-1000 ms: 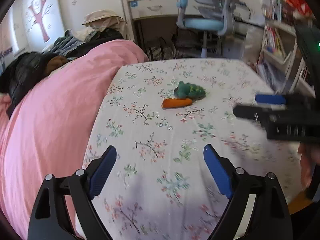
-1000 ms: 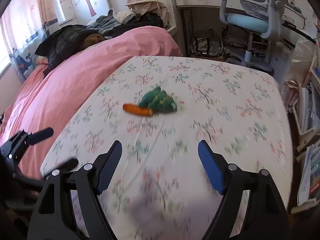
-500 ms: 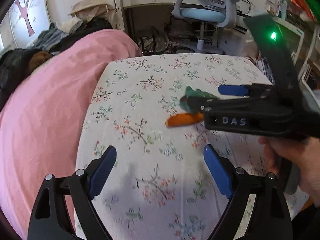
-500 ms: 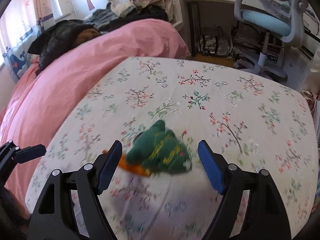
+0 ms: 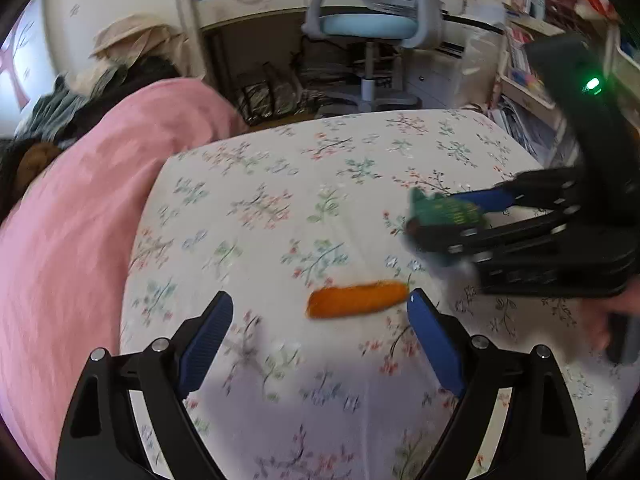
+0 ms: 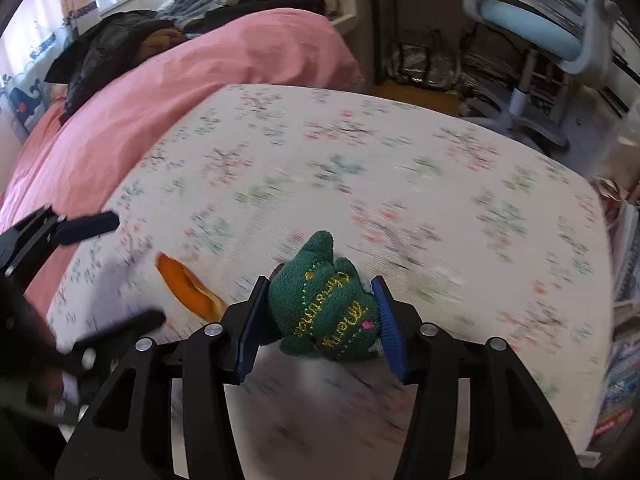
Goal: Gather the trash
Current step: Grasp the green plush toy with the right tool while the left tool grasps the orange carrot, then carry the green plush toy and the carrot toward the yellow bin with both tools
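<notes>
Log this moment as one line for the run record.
right gripper: fingers closing around green knitted toy | left gripper: open, near orange knitted piece | surface: floral bedsheet

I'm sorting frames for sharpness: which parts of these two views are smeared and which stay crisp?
Left wrist view: floral sheet and right gripper smeared, orange piece soft, left gripper crisp. Right wrist view: sheet streaked, green knitted toy between the closing jaws sharp enough to show stitching; fisheye bends the edges.

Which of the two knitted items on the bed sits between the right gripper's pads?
The green knitted piece, gold-stitched; the orange one lies outside, to its left.
</notes>
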`<state>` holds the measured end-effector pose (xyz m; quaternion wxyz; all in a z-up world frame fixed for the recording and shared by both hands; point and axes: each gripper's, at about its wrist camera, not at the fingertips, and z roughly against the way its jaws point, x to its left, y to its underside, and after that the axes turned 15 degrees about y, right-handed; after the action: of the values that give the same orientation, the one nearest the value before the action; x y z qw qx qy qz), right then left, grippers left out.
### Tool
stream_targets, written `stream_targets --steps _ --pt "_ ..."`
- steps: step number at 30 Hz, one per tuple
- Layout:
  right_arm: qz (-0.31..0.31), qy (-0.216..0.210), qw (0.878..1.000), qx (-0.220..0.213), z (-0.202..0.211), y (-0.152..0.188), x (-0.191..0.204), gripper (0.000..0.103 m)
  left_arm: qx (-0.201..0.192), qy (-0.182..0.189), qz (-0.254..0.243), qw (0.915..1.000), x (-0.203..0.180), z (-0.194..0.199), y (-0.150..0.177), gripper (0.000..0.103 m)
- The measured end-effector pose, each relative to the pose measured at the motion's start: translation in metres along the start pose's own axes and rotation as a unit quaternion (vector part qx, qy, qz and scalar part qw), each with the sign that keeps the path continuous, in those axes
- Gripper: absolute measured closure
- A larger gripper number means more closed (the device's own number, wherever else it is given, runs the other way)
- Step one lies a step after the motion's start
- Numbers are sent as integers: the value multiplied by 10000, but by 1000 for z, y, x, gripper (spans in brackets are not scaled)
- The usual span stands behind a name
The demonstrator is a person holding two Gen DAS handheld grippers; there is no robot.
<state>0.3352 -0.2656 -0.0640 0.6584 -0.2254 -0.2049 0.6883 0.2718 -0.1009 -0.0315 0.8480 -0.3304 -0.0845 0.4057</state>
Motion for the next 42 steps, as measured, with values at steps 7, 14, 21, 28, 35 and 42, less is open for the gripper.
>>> stream_targets --steps 7,14,21,28,35,42 --pt "-9 -387 9989 264 6 23 -31 53 218 207 -432 9986 -8 -28 -8 18" --pt "-9 -449 9987 250 8 25 -29 52 634 1261 -191 9898 -13 -21 0 47" --pt "39 -522 9983 256 15 36 -29 52 589 1188 -189 9910 -16 0 10 47" --pt "-54 -644 9977 216 21 47 -34 48 314 384 -398 9980 -29 -14 8 43" --pt "-1 -615 9978 239 22 45 -31 47 197 218 -19 9996 -24 -28 6 49" --pt "40 -600 9979 259 29 50 -19 57 432 187 44 9989 -32 -19 13 85"
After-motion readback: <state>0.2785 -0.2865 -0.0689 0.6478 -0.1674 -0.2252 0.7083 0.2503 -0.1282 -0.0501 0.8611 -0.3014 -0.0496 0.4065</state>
